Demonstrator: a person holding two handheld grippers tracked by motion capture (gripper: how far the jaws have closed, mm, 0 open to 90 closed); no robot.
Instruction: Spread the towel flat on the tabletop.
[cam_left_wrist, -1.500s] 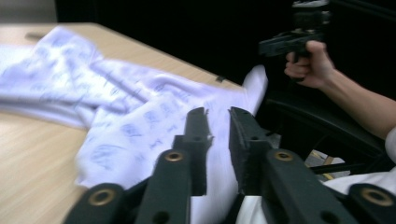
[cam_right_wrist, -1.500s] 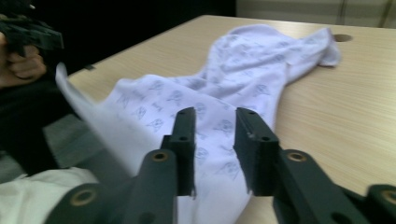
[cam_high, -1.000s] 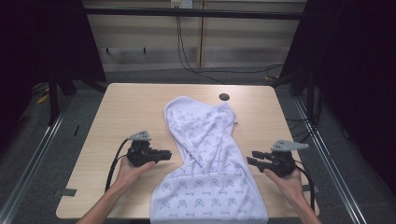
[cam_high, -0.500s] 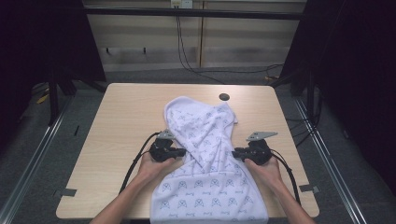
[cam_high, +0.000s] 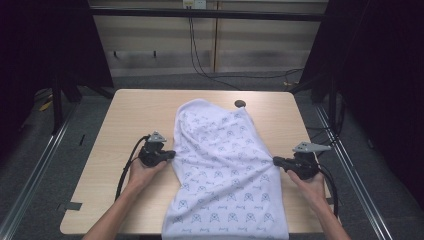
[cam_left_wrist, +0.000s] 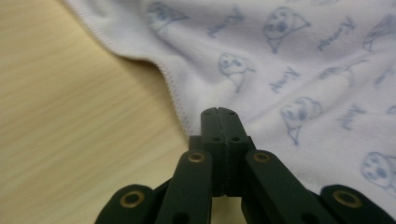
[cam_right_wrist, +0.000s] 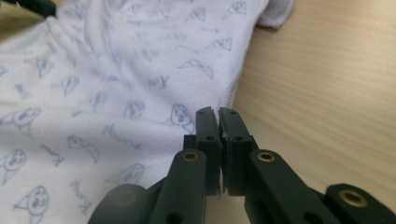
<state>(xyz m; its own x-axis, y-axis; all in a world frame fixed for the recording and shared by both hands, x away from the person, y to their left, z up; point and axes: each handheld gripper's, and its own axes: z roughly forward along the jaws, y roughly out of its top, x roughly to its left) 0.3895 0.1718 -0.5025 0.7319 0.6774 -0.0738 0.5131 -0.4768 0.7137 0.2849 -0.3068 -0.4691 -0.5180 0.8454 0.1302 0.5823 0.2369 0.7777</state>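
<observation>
A white cloth (cam_high: 225, 175) printed with small blue figures lies on the middle of the desk (cam_high: 135, 115), its near end hanging over the front edge. The left gripper (cam_high: 170, 155) is at the cloth's left hem and the right gripper (cam_high: 276, 161) at its right hem, about halfway along its length. Both pairs of fingers have just been closing and now stand clamped together on the cloth's edges, with the fabric drawn into tight creases between the 2 grips.

The step in hand looks like stretching the cloth sideways to flatten it. The next move probably calls for an even pull outward with both hands, keeping the hems pinched, and then laying the cloth flat or lifting it for a fold.

The high view shows the whole cloth, both forearms and a small dark round spot (cam_high: 240, 104) on the desk beyond the cloth's far end. The left gripper view shows the stitched hem (cam_left_wrist: 175, 88) running into the shut fingers (cam_left_wrist: 211, 126) and the printed figures close up. The right gripper view shows a thin sliver of fabric caught between its fingers (cam_right_wrist: 206, 128) and bare wood to the side.
</observation>
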